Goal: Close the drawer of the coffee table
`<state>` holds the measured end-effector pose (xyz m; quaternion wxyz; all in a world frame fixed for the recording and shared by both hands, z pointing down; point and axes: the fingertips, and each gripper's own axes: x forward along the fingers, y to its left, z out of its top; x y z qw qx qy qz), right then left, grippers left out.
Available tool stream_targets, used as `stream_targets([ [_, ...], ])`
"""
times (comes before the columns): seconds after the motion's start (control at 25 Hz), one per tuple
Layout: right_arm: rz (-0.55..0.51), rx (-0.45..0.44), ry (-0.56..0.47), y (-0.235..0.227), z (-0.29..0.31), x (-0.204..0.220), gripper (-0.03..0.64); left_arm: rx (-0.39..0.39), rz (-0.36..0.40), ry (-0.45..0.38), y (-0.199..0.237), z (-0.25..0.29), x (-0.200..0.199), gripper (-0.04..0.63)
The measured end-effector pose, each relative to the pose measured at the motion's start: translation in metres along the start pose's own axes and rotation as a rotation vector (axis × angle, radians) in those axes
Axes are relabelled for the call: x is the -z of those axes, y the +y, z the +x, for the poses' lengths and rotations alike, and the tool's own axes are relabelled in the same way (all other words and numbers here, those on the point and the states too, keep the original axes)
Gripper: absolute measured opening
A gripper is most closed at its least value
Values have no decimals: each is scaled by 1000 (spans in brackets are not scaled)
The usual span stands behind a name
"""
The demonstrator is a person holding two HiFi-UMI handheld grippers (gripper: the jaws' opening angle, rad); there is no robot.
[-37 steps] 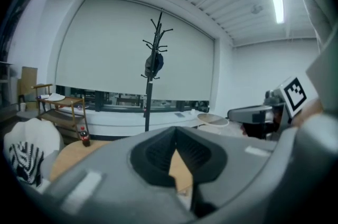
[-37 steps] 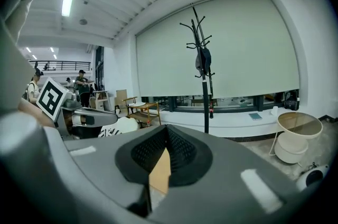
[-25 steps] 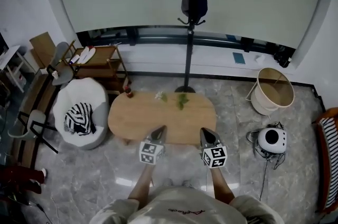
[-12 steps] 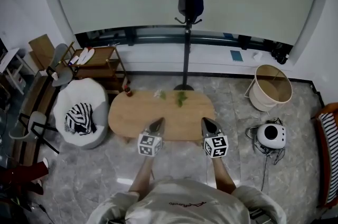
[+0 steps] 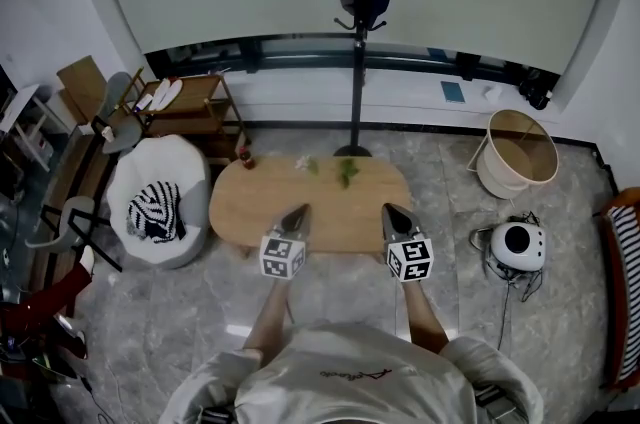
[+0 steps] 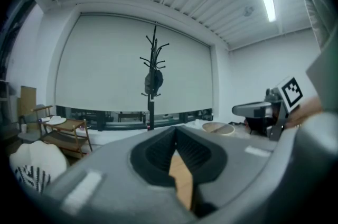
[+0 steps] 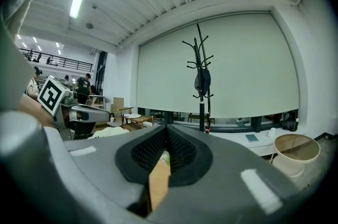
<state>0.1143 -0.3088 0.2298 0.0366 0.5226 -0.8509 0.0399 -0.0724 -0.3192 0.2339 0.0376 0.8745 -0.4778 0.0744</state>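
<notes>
Jaws pressed together and empty, left gripper (image 5: 298, 211) and right gripper (image 5: 391, 210) hang clear above the near edge of the coffee table (image 5: 320, 197), where no drawer visibly juts out.

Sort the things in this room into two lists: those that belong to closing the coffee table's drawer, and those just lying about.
Belongs to the job:
coffee table (its drawer does not show)
left gripper, shut
right gripper, shut

Just lying about:
coat stand
round basket
white beanbag
striped cushion
wooden trolley
white round device
</notes>
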Motion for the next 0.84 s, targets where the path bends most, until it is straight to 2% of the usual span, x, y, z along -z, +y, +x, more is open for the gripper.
stream_targets([
  [0.84, -17, -14, 11, 0, 12, 1, 5, 21, 11, -7, 1, 12, -1, 2],
])
